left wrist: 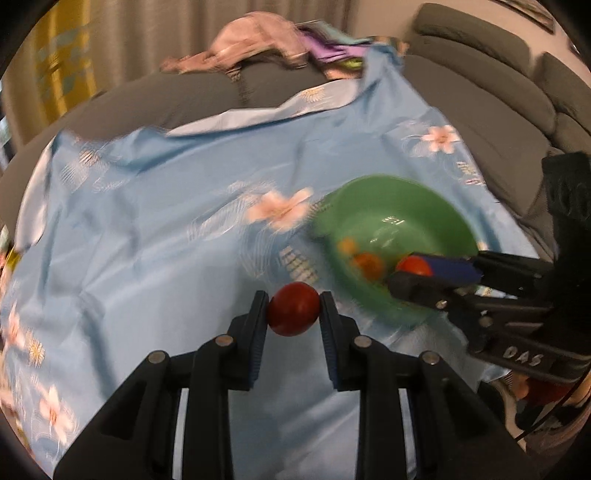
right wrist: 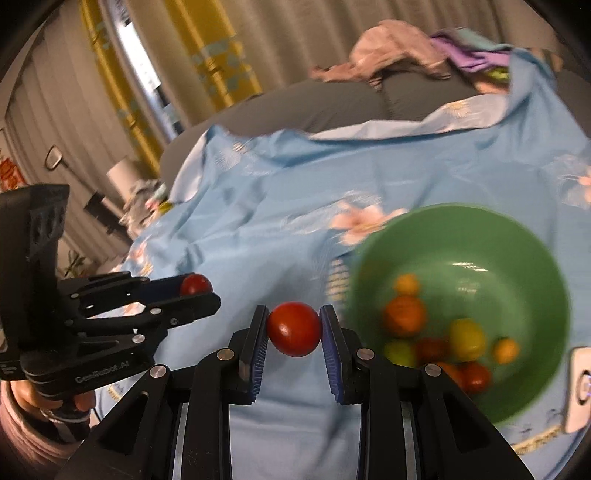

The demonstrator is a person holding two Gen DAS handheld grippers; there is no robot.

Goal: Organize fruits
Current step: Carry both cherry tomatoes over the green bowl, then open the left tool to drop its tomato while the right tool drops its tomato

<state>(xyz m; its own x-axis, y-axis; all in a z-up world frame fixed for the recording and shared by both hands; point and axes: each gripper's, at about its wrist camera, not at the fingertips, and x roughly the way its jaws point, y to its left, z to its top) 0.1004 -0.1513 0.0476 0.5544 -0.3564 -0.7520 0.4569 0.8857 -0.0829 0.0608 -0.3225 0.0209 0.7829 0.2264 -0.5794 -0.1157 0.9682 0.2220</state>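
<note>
**Two tomatoes held, bowl to the right**

Blue flowered cloth [left wrist: 155, 236] covers a grey couch [left wrist: 480, 103], with curtains and a heap of clothes [left wrist: 258, 33] behind. Reading left to right in the left wrist view: your left gripper [left wrist: 293, 308] sits low in the middle, its jaws closed tight on a red tomato [left wrist: 293, 310] that hangs clear above the cloth. Next comes the green bowl [left wrist: 373, 199], resting on the cloth and already holding several small orange, yellow and red fruits. At the far right your right gripper [left wrist: 424, 273] reaches in over the bowl's near rim.

In the right wrist view the order starts with your left hand [right wrist: 55, 402] on its handle, then the right gripper's own catch, a second red tomato [right wrist: 294, 328], pinched between the blue pads [right wrist: 258, 347]. The bowl lies just to its right.

Step in hand, as judged: both tomatoes are picked up and on their way to the bowl. The next move calls for carrying each gripper over the bowl's opening, one at a time so the tools do not collide, lowering close to the fruit pile, and only then easing the jaws apart so the tomato drops softly.
</note>
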